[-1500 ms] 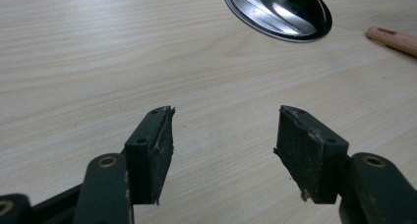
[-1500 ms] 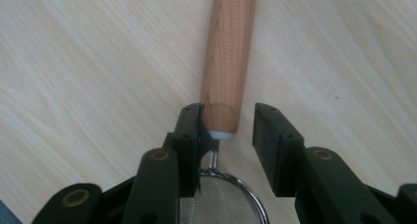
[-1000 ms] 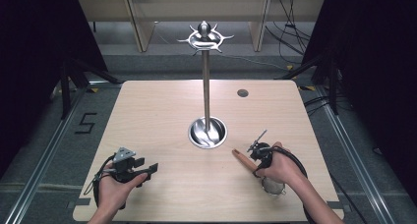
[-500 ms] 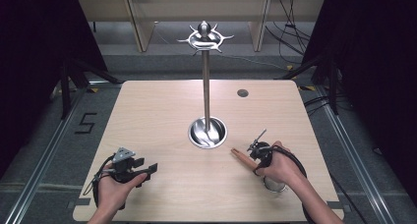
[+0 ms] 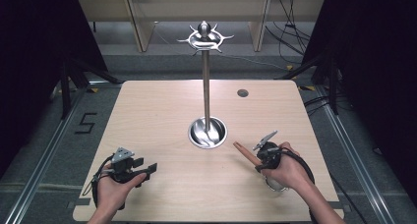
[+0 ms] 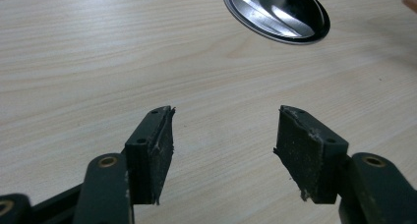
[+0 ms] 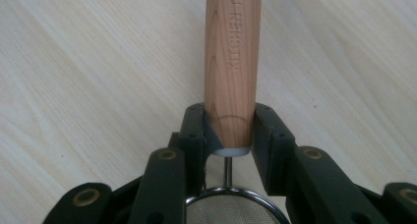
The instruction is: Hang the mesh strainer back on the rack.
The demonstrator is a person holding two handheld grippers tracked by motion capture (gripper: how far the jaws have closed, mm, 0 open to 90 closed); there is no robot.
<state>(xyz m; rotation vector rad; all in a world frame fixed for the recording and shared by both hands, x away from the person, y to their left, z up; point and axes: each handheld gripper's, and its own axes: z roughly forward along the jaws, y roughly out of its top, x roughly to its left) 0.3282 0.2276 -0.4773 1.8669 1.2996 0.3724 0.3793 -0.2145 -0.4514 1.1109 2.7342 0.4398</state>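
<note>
While clamped on the strainer's wooden handle (image 7: 232,62), the right claw (image 7: 228,130) rests low over the desk (image 5: 162,111).
Left claw (image 6: 223,145) — released, nothing between its pads — lies near the steel stand (image 5: 207,130); mesh bowl (image 7: 231,209) sits behind the right jaws.

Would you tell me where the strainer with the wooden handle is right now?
The strainer is near the table's front right in the high view, clamped by its handle in the right gripper, just right of the metal stand's base.

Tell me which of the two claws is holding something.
The right claw: its jaws clamp the strainer's wooden handle. The left claw stands open over bare table.
</note>
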